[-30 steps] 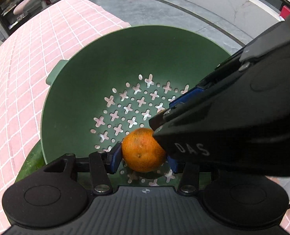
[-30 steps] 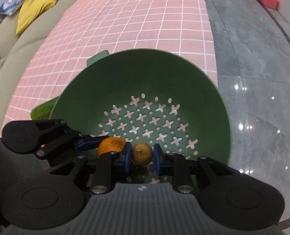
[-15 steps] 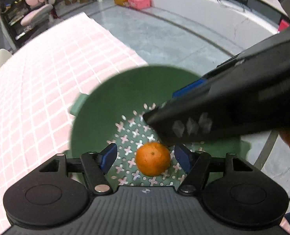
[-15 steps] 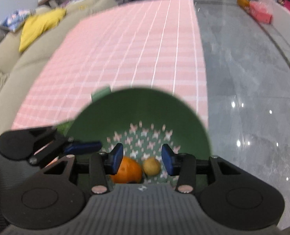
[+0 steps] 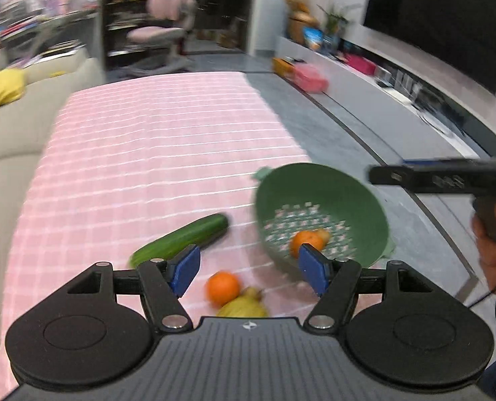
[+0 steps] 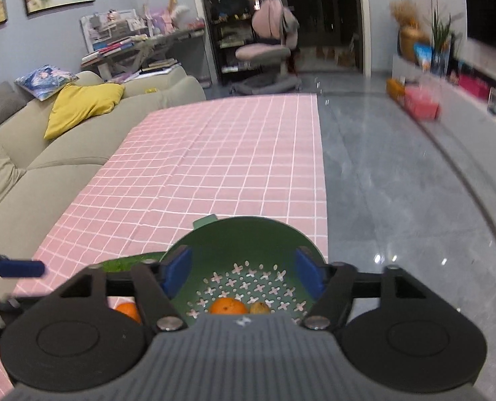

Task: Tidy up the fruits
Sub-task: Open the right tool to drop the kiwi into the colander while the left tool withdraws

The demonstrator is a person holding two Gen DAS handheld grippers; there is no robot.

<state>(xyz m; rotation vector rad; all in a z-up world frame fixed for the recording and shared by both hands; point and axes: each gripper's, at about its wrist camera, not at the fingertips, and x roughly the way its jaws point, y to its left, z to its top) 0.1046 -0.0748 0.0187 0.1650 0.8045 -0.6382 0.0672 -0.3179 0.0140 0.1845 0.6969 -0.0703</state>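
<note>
A green colander (image 5: 328, 187) stands on the pink checked tablecloth near its right edge; it also shows in the right wrist view (image 6: 248, 234). In it lie an orange (image 5: 303, 242) (image 6: 228, 306) and a small brownish fruit (image 5: 323, 233) (image 6: 259, 308). On the cloth lie a cucumber (image 5: 184, 239), a second orange (image 5: 223, 288) (image 6: 127, 310) and a yellow fruit (image 5: 242, 307). My left gripper (image 5: 249, 269) is open and empty, above the loose fruits. My right gripper (image 6: 244, 272) is open and empty, above the colander; it also shows at the right of the left wrist view (image 5: 438, 175).
The tablecloth (image 6: 214, 153) stretches away ahead. A beige sofa (image 6: 47, 153) with a yellow cushion runs along its left side. Grey floor (image 6: 398, 183) lies past the table's right edge, close to the colander. A pink chair stands at the back.
Both grippers let go of their fruits, opened wide and drew back up from the colander. The orange and the small fruit now lie in the colander.
</note>
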